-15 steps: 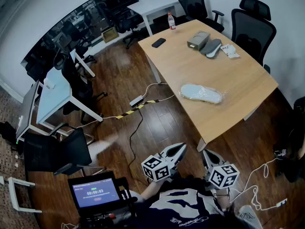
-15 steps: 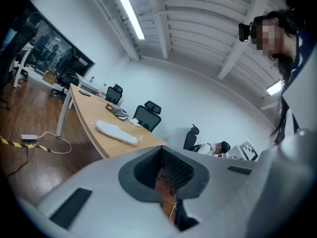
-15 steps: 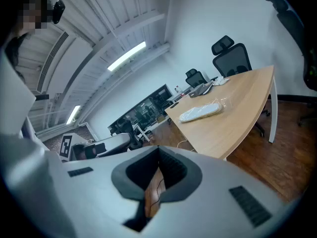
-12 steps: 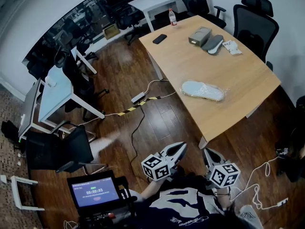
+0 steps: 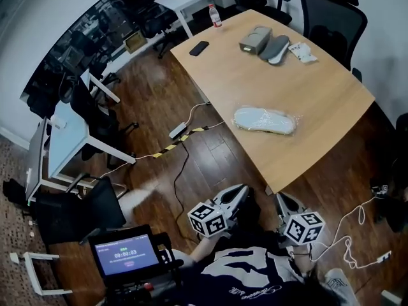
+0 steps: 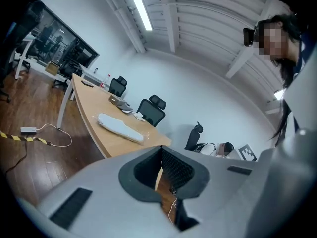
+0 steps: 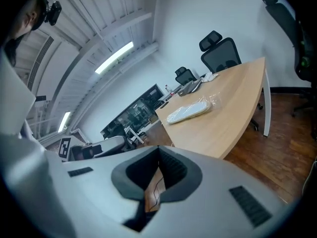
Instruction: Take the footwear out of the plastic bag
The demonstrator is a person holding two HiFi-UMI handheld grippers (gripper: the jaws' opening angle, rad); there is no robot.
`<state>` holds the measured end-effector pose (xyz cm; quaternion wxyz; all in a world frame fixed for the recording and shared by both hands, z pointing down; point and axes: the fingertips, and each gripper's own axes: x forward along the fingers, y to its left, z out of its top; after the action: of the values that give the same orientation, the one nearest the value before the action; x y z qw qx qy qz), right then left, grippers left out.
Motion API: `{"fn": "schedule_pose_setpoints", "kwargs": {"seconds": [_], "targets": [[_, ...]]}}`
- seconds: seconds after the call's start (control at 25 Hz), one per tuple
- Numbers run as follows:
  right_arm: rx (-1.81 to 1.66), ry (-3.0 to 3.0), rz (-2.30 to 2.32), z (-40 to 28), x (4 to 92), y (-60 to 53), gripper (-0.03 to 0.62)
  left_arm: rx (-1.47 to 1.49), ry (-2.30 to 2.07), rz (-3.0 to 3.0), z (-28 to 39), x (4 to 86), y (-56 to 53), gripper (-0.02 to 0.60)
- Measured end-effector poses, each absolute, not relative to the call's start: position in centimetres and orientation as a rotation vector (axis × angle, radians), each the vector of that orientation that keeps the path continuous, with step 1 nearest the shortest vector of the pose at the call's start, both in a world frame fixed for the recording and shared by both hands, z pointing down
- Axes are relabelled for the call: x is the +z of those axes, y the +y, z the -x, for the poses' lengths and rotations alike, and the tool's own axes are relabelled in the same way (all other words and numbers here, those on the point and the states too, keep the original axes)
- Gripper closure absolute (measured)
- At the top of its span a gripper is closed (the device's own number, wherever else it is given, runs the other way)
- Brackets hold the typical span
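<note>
A pale shoe in a clear plastic bag (image 5: 264, 120) lies near the front of the wooden table (image 5: 319, 107); it also shows as the bagged shoe (image 6: 121, 128) in the left gripper view and the bagged shoe (image 7: 188, 111) in the right gripper view. My left gripper (image 5: 241, 196) and right gripper (image 5: 284, 203) hang close to the person's body, below the table's near corner and well short of the bag. Both are shut with nothing between the jaws.
A grey box (image 5: 254, 39), a grey insole (image 5: 275, 47), a small packet (image 5: 302, 51), a phone (image 5: 199, 48) and a bottle (image 5: 214, 15) sit at the table's far end. Office chairs (image 5: 331, 18) stand behind it. Cables (image 5: 185, 139) cross the wood floor. A screen (image 5: 121, 255) sits at lower left.
The head view has shifted, so the table and bagged shoe sit slightly higher and further left in the frame. Both grippers stay shut, low near the body.
</note>
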<state>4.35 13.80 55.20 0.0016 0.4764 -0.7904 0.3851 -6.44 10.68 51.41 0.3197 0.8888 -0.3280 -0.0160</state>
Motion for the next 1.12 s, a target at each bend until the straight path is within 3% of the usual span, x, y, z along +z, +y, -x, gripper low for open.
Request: {"fn": "schedule_pose_setpoints", "kwargs": {"seconds": [0.32,0.64,1.12], "targets": [[1.199,-2.438,-1.619,-5.4,54.3,5.2,0.599,-0.046,-0.799,-2.339,6.9,50.9,0.2,0.577],[1.149,-2.349,-1.713,-5.3,54.3,-2.1,0.599,0.059,-0.797,-2.225,10.5,56.0,-9.3,0.576],[1.025,-2.099,-1.816,-9.8,56.7,-10.9,0.599,0.078,-0.745,-2.092,11.8,61.5,-14.4,0.575]]}}
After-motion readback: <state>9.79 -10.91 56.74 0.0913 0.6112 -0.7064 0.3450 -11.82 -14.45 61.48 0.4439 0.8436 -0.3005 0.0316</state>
